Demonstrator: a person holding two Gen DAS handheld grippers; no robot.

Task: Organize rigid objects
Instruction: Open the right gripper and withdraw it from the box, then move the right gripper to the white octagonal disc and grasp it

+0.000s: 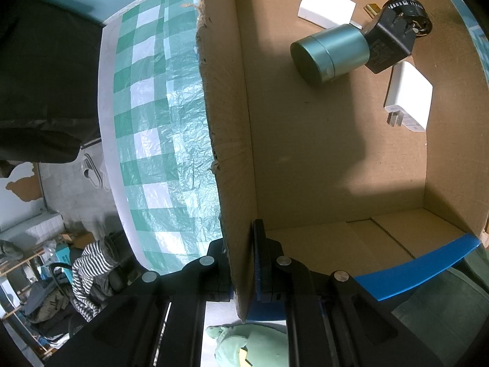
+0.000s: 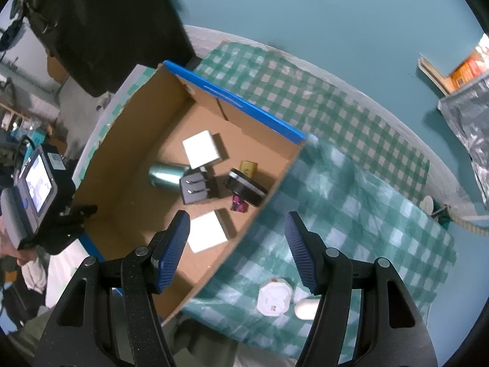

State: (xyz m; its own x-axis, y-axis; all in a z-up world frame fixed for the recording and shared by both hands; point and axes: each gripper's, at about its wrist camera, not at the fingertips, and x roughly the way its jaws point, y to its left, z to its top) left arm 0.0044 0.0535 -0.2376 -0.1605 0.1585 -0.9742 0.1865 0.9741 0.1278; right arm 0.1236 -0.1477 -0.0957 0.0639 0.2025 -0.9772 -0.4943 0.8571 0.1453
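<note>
The left tongs (image 1: pixel 244 263) are clamped shut on one side wall of an open cardboard box (image 1: pixel 226 122), one pad on the outer face and one on the inner face, so the wall stands between the fingers. The box rests on a table covered with a green-and-white checked cloth (image 1: pixel 152 116).

On the box floor lie several rigid objects. A teal metal cylinder (image 1: pixel 331 55) lies on its side, touching a black plug adapter (image 1: pixel 391 46). A white charger (image 1: pixel 409 98) with its prongs showing lies just beside the adapter, near the far wall. A second white block (image 1: pixel 325 6) lies near the upper corner, with a small gold item (image 1: pixel 373 9) close by it.

The right tongs (image 2: pixel 237 241) are held above the box's near edge, their blue ribbed pads (image 2: pixel 174 244) standing apart with nothing between them. From this view the cylinder (image 2: pixel 166 176), the adapter (image 2: pixel 195 189), two white blocks (image 2: pixel 203 148) (image 2: pixel 207 232), a dark flat device (image 2: pixel 246 189) and a small magenta item (image 2: pixel 240 205) all lie inside the box.

Outside the box, on the cloth, a white octagonal object (image 2: pixel 273 298) and a small white rounded object (image 2: pixel 305 309) lie side by side near the right finger.
</note>
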